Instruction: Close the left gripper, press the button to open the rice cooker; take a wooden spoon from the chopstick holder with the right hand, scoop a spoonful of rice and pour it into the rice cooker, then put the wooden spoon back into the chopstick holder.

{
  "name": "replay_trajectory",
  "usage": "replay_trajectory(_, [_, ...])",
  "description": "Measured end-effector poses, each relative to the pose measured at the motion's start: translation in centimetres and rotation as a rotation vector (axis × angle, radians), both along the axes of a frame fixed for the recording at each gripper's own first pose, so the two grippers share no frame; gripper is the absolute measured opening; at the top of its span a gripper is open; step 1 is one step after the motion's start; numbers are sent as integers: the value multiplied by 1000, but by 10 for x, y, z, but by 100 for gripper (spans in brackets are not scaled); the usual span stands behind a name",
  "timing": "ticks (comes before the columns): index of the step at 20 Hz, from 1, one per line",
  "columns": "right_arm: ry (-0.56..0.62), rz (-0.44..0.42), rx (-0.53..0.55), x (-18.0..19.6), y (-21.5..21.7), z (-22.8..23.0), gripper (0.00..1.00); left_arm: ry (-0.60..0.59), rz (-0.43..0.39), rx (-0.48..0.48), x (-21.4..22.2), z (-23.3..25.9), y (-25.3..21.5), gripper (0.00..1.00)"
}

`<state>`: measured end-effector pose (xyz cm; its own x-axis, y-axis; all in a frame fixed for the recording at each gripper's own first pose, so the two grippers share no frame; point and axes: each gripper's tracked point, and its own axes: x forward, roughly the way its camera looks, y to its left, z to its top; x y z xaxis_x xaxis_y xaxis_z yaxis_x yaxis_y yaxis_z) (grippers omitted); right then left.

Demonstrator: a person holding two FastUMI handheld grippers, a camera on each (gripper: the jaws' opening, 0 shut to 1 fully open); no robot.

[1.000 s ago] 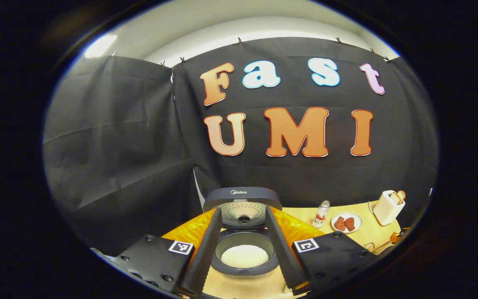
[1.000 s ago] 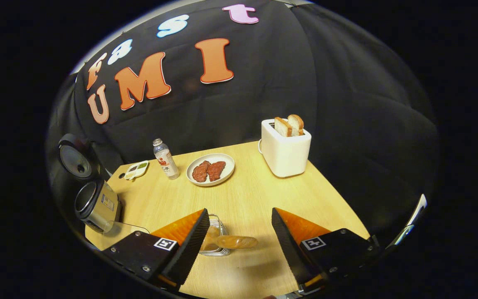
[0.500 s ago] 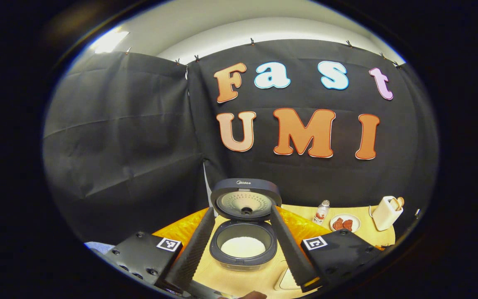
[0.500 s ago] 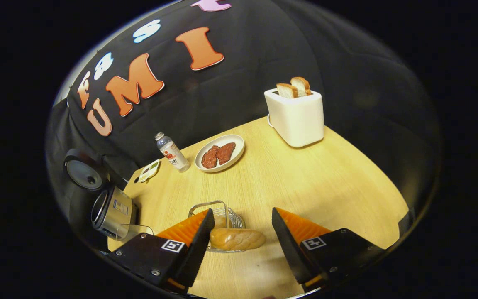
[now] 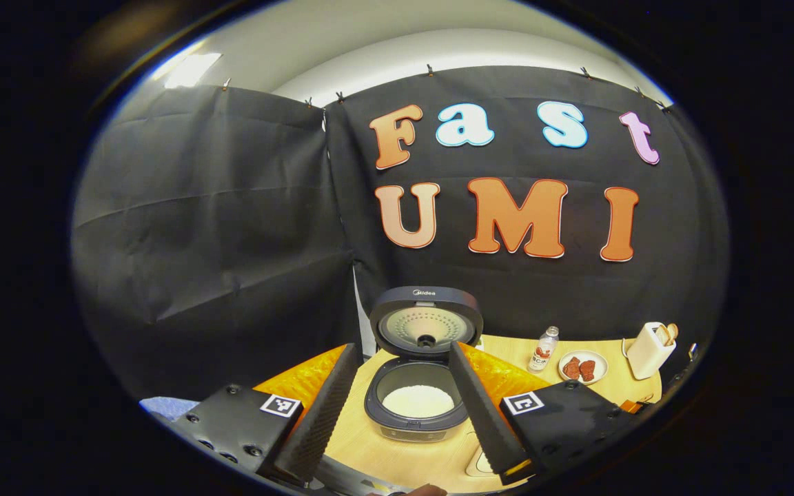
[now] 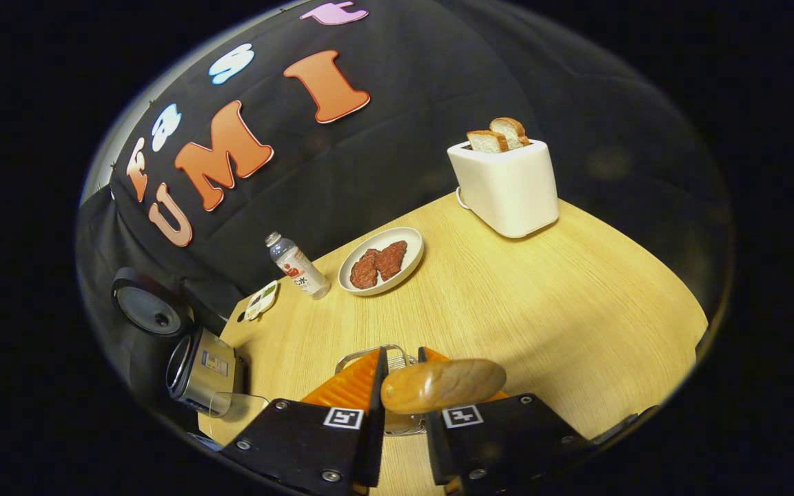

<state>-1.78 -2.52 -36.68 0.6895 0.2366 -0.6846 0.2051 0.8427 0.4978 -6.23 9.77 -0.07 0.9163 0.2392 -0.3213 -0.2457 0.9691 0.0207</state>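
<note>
In the left gripper view the dark rice cooker stands with its lid up and white rice in the pot. My left gripper hangs open in front of it, a little back, holding nothing. In the right gripper view my right gripper is shut on the wooden spoon, whose rounded bowl sticks out over the fingers. Just behind the fingers is the wire chopstick holder, mostly hidden. The rice cooker sits at the far left, lid raised.
On the wooden table stand a white toaster with two bread slices, a plate of meat, a small bottle and a small sauce dish. A clear container sits beside the cooker.
My right gripper has gone from wide open to shut on the wooden spoon above the holder. My left gripper has drawn back from the cooker, still open.
</note>
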Motion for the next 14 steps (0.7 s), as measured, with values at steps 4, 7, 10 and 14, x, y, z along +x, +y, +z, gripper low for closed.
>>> replay_trajectory(4, [28,-32,-28,7,0,0,20,6,-3,-14,4,-12,14,91])
replay_trajectory(7, [33,-19,-78,9,6,13,17,-15,-39,-18,12,-12,17,91])
replay_trajectory(10, [-60,-38,-124,21,1,56,17,-78,-70,32,23,3,27,95])
replay_trajectory(14, [-113,-40,-177,22,1,100,17,-128,-80,103,33,13,40,96])
